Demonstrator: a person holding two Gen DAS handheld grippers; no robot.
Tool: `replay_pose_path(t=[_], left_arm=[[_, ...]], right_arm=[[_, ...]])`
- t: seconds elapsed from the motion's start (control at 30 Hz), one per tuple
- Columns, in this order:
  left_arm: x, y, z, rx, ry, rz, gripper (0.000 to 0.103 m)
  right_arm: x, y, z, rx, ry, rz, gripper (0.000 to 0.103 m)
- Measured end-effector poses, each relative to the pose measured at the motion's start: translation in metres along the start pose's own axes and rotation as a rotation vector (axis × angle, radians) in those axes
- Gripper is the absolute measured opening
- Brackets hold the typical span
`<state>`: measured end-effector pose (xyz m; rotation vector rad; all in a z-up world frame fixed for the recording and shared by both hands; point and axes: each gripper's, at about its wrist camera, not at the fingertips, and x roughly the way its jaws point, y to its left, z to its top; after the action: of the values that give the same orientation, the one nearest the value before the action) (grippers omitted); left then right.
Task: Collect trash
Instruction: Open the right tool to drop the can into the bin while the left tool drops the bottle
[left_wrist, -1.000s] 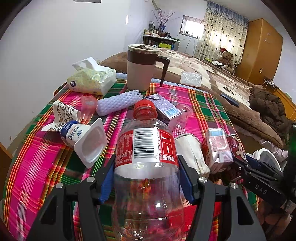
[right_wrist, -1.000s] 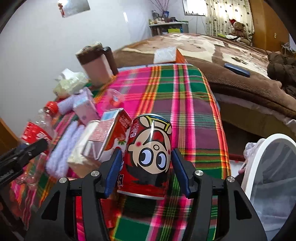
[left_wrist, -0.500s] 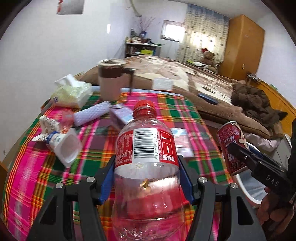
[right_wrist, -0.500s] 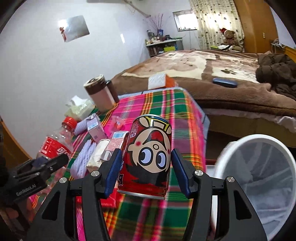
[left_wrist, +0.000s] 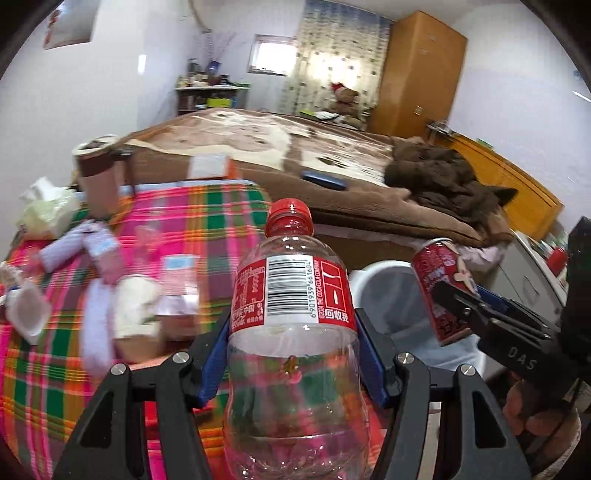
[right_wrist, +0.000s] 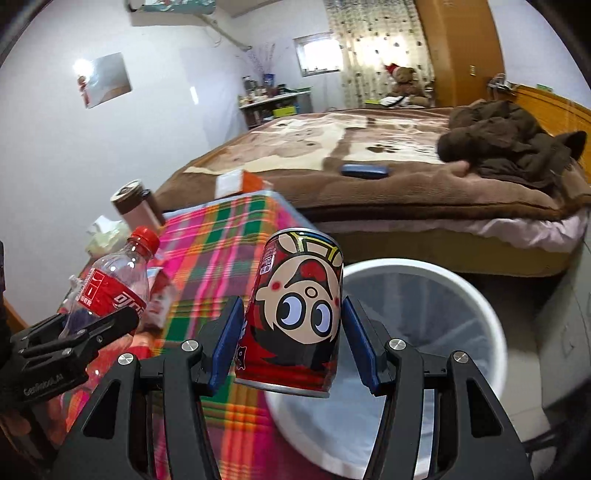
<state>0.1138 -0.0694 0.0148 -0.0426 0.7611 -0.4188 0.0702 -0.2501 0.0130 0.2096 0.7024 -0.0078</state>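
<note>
The left gripper (left_wrist: 293, 354) was found with its blue-padded fingers (left_wrist: 214, 365) clamped on the sides of an empty clear plastic bottle (left_wrist: 293, 332), which stood upright between them with its red cap uppermost and a red label around its shoulder. The right gripper (right_wrist: 293, 343) had its fingers (right_wrist: 225, 343) clamped on a red drink can (right_wrist: 295, 310) bearing a cartoon face, the can tilted slightly. In the right wrist view the can was held off the desk, over the near rim of a white waste bin (right_wrist: 476, 295) fitted with a pale liner; the bin stood on the floor just beside the desk's edge and in front of the bed (right_wrist: 332, 147). In the left wrist view the bottle sat over the desk's edge, with the bin (left_wrist: 384, 273) partly visible behind it to the right. The desk (left_wrist: 221, 206), covered in a pink and green plaid cloth, carried further items, blurred: small cartons (left_wrist: 103, 247), a white yoghurt cup (left_wrist: 27, 314) lying on its side, a tissue pack (left_wrist: 44, 214) and a brown lidded mug (left_wrist: 98, 173). A dark garment (right_wrist: 509, 144) and a blue flat object (right_wrist: 364, 170) lay on the bed.
</note>
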Motion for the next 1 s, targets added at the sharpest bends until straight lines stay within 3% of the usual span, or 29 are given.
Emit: replay_pose_path(t=[0.27, 0.57, 0.6, 0.67, 1.0], left_arm=[[0.032, -0.058, -0.005, 0.071, 0.055, -0.070, 0.064], [0.061, -0.086, -0.008, 0.077, 0.122, -0.120, 0.065], [0.062, -0.087, -0.009, 0.079, 0.119, -0.115, 0.067], [0.061, -0.088, -0.008, 0.077, 0.105, -0.105, 0.087], [0.049, -0.081, -0.007, 0.063, 0.076, -0.103, 0.088]], right_arm=[[0.008, -0.046, -0.006, 0.046, 0.039, -0.062, 0.056], [0.009, -0.074, -0.012, 0.068, 0.063, -0.103, 0.056], [0.007, -0.076, -0.012, 0.071, 0.057, -0.102, 0.056], [0.004, -0.077, -0.012, 0.082, 0.046, -0.111, 0.056], [-0.010, -0.079, -0.011, 0.101, -0.003, -0.110, 0.056]])
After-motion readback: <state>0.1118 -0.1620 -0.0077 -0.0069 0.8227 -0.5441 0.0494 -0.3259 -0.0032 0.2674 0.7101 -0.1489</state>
